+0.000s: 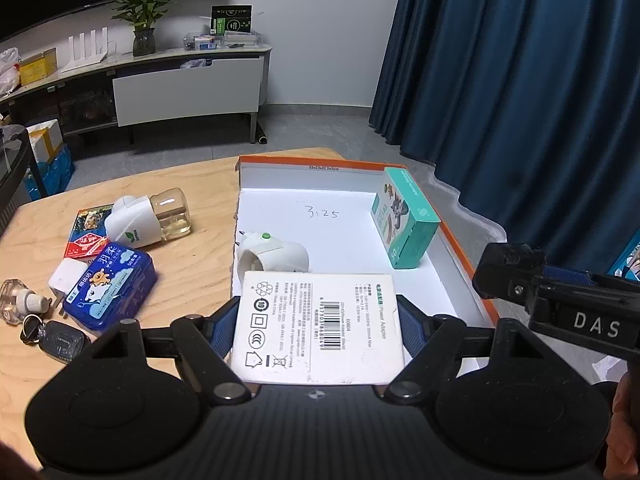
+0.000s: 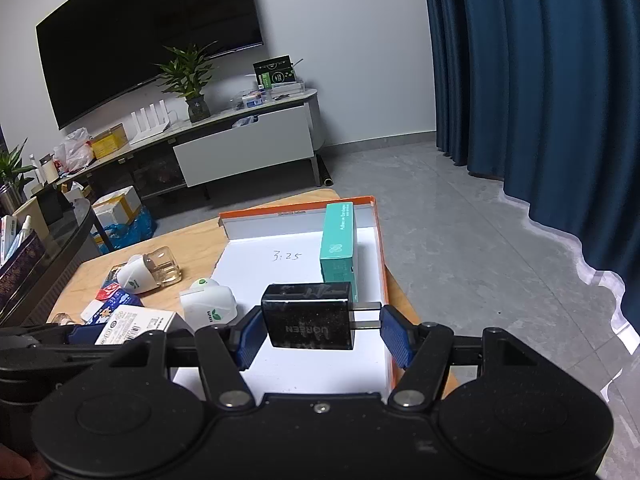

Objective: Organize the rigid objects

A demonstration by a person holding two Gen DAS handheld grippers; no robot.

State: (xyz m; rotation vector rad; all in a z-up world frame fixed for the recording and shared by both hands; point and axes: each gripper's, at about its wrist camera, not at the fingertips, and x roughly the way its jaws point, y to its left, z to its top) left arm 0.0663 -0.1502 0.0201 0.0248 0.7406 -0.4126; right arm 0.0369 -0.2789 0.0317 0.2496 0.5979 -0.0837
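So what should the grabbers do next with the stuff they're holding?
Probably lower and let go. The left gripper holds the white adapter box, the right gripper the black charger, both already over the orange-rimmed tray.

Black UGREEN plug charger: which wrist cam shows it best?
Right wrist view. The black UGREEN plug charger sits centred between the right gripper pads, logo and both prongs visible, over the orange-rimmed white box. Left wrist view shows only that gripper's tip, no charger.
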